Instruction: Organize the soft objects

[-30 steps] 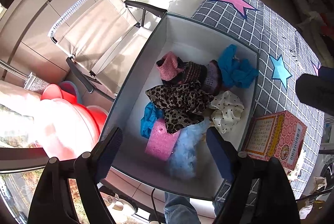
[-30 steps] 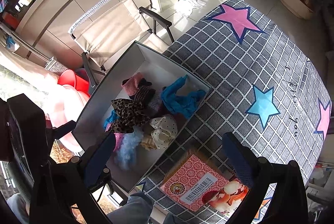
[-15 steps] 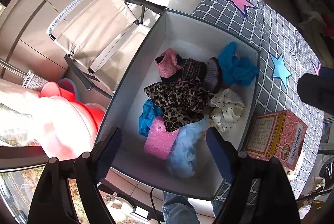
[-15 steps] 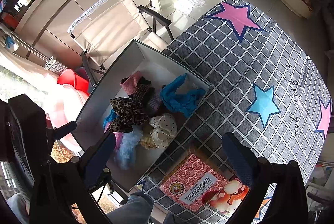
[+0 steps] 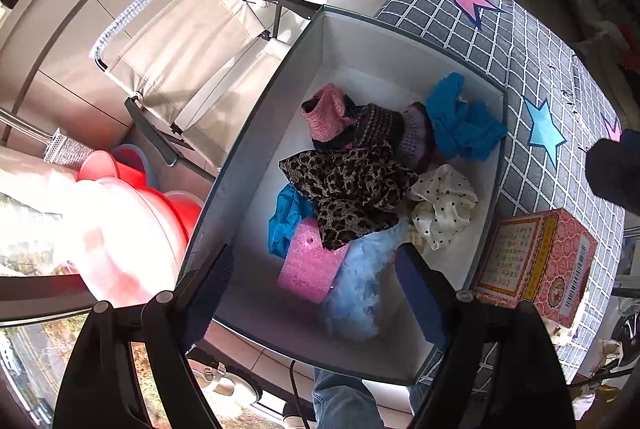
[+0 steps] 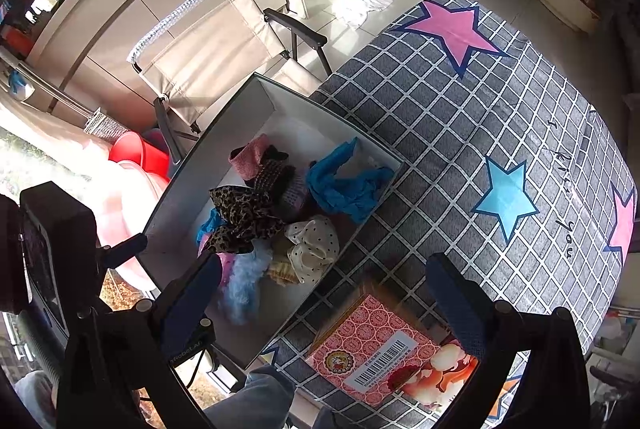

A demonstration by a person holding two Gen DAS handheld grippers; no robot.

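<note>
Both the left gripper (image 5: 316, 281) and the right gripper (image 6: 324, 297) gape empty and hold still; nothing has shifted in a second, so sorting seems done or paused. The left points straight down over the white box (image 5: 256, 133) holding the soft pile (image 5: 360, 181); the right tilts beside it.
</note>
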